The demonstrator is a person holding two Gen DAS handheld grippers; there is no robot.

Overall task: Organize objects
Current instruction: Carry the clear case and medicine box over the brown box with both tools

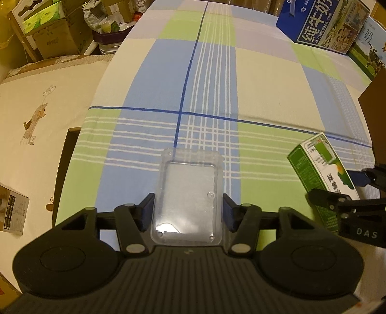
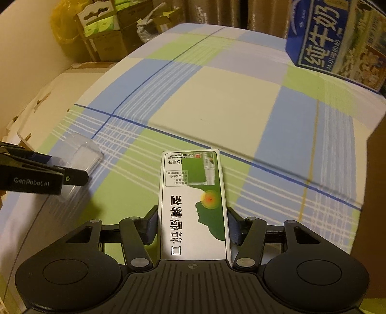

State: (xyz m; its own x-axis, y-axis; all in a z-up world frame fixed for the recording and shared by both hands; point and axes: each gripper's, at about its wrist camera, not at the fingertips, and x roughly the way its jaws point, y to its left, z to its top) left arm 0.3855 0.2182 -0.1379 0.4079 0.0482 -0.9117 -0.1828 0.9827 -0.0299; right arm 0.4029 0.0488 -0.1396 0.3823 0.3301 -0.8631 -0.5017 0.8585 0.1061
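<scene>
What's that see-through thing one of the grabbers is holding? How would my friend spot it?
Find the big checked tablecloth in blue, green and cream. Above its near edge, the left gripper pinches a clear plastic case between its blue pads. Unlike the green-and-white box in the right gripper beside it, you can see straight through it, and it has no writing.

The tablecloth [image 1: 265, 79] is checked in pale blue, light green and cream, crossed by dark blue lines and bands of thin white stripes. The small box [image 2: 193, 205] is printed green and white with a red-and-yellow spot, while the plastic case [image 1: 187, 195] is colourless and clear. The milk carton [image 1: 320, 21] is coloured deep blue with white lettering.
</scene>
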